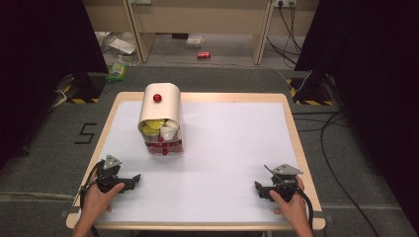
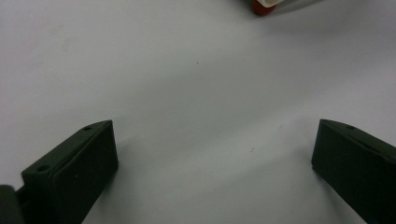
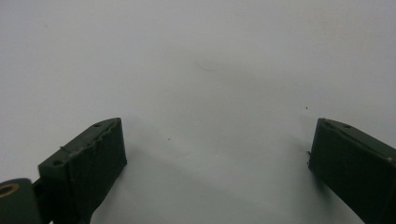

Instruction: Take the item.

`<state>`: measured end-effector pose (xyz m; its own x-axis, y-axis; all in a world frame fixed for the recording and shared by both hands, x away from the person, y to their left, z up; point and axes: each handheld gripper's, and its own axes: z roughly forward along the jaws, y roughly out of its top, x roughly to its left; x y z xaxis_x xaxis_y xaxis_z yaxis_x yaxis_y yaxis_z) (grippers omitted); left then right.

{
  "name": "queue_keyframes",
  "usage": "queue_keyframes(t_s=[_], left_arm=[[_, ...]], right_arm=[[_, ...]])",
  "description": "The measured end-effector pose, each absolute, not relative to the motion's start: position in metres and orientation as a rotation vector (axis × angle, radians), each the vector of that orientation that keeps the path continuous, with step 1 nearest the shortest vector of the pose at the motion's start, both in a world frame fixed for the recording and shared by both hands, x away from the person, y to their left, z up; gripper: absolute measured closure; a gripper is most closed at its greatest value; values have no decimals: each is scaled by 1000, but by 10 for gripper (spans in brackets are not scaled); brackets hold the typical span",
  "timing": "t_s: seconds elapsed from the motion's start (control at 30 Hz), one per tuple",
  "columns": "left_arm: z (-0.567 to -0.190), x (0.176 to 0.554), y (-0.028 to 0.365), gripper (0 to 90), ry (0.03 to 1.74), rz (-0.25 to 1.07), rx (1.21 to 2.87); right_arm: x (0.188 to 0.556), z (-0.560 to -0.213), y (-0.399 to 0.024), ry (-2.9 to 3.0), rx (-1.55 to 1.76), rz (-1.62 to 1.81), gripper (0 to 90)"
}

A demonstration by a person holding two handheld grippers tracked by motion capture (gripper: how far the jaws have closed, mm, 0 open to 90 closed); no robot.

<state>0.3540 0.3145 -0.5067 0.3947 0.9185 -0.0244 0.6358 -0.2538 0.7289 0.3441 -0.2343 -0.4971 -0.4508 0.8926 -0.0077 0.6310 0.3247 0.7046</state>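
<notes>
A cream rounded dispenser (image 1: 160, 106) with a red knob (image 1: 157, 98) stands on the white table top (image 1: 232, 143), left of centre. Through its clear front I see yellow and white capsules above red ones (image 1: 163, 145). My left gripper (image 1: 137, 178) rests at the front left of the table, held by a hand, jaws wide apart with nothing between them. My right gripper (image 1: 257, 189) rests at the front right, also open and empty. In the left gripper view a red and white edge of the dispenser (image 2: 262, 5) peeks in at the top. The left gripper (image 2: 212, 154) and right gripper (image 3: 215, 154) hover just above bare white surface.
The table has a light wooden rim (image 1: 296, 143). Beyond it lie grey carpet, cables (image 1: 326, 133), a red can (image 1: 203, 55) and wooden furniture legs. Black curtains stand at both sides.
</notes>
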Motion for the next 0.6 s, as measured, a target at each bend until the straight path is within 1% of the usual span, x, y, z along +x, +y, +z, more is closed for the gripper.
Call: queue_keyframes(t_s=[0.43, 0.53, 0.57, 0.6], left_arm=[[-506, 354, 314, 0, 1324, 546, 1990], [-505, 352, 314, 10, 1301, 556, 1995], [-505, 350, 313, 99, 1271, 561, 2001], [-504, 349, 313, 99, 1259, 561, 2003]], right_arm=[[344, -497, -234, 2201, 1351, 900, 42], [344, -497, -234, 2201, 1351, 901, 41], [344, -497, -234, 2201, 1352, 901, 41], [344, -497, -234, 2201, 1352, 901, 41]])
